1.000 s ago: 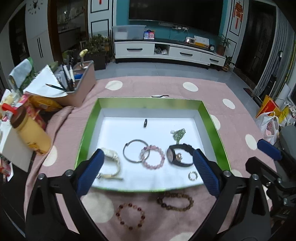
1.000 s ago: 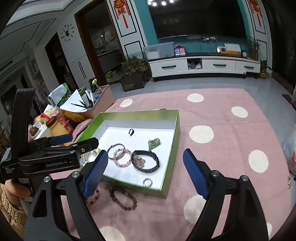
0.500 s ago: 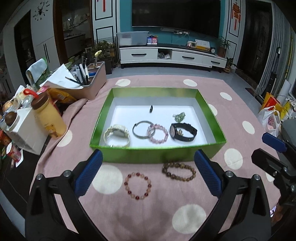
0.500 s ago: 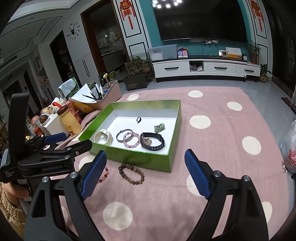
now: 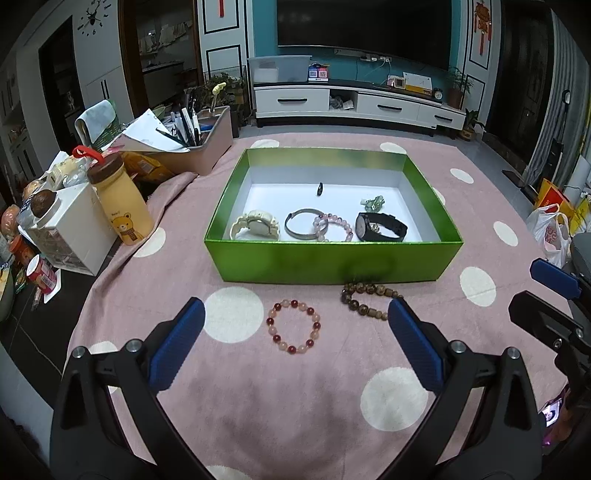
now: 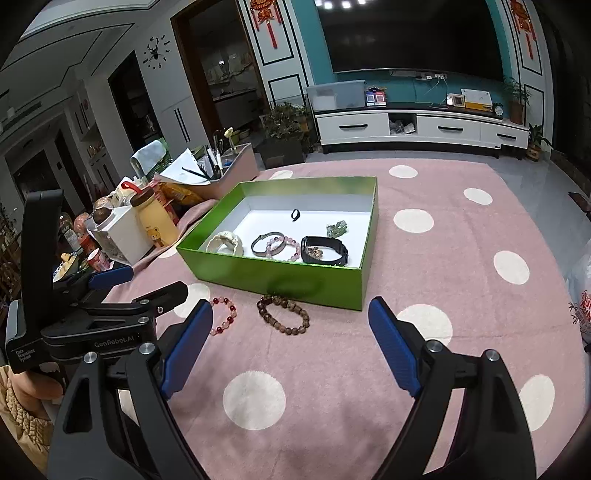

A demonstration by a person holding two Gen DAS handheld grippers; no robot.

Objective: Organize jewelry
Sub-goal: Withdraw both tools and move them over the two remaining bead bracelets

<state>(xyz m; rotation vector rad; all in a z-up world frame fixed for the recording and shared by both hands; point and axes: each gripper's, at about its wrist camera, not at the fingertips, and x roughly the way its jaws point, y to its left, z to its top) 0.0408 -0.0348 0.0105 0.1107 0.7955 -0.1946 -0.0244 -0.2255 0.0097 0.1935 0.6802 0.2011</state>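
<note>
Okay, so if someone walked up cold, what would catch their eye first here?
Probably the bright green box in the middle of the pink dotted cloth, holding watches and bracelets. Next, two bead bracelets lying outside on the cloth before its front wall: a red-and-pink bracelet and a brown bracelet.

Readable text is sparse. In the right wrist view, the black body of the left gripper (image 6: 110, 291), seen at the left edge, carries white lettering that reads "GenRobot.AI" on its side. Just left of that lettering, a small white label on the same gripper reads what looks like "Data Acquisition System", though the print is tiny and slanted. Beside the green box (image 5: 332, 262), the yellow bottle (image 5: 123, 206) bears a cartoon bear with a short word above it, too small to read. The red hanging ornaments (image 6: 264, 18) on the far wall show gold characters that cannot be made out.
</note>
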